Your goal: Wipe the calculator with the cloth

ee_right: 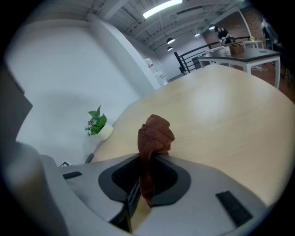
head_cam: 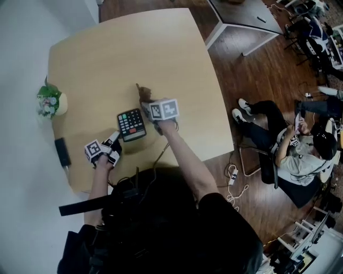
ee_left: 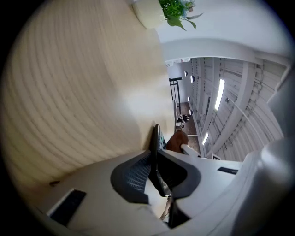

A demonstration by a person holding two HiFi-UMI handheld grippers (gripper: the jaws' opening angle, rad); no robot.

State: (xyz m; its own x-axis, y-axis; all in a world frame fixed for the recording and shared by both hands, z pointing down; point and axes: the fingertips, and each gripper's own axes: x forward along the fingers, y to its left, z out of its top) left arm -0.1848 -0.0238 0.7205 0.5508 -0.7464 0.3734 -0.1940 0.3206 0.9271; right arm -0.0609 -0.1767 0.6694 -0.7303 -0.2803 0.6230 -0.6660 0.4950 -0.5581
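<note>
A black calculator [head_cam: 131, 124] lies on the light wooden table [head_cam: 161, 48], near its front edge. My left gripper [head_cam: 115, 140] reaches in from the left and is shut on the calculator's near left corner. In the left gripper view the calculator [ee_left: 156, 143] shows edge-on, pinched between the jaws of the left gripper [ee_left: 156, 159]. My right gripper [head_cam: 146, 101] sits just right of the calculator's far end, shut on a bunched brown cloth [head_cam: 143, 92]. In the right gripper view the cloth [ee_right: 156, 133] stands up out of the jaws of the right gripper [ee_right: 148, 170].
A small potted plant [head_cam: 51, 101] stands at the table's left edge, with a flat black object [head_cam: 62, 151] in front of it. A person [head_cam: 300, 155] sits on a chair to the right of the table. Another table [head_cam: 241, 16] stands at the back right.
</note>
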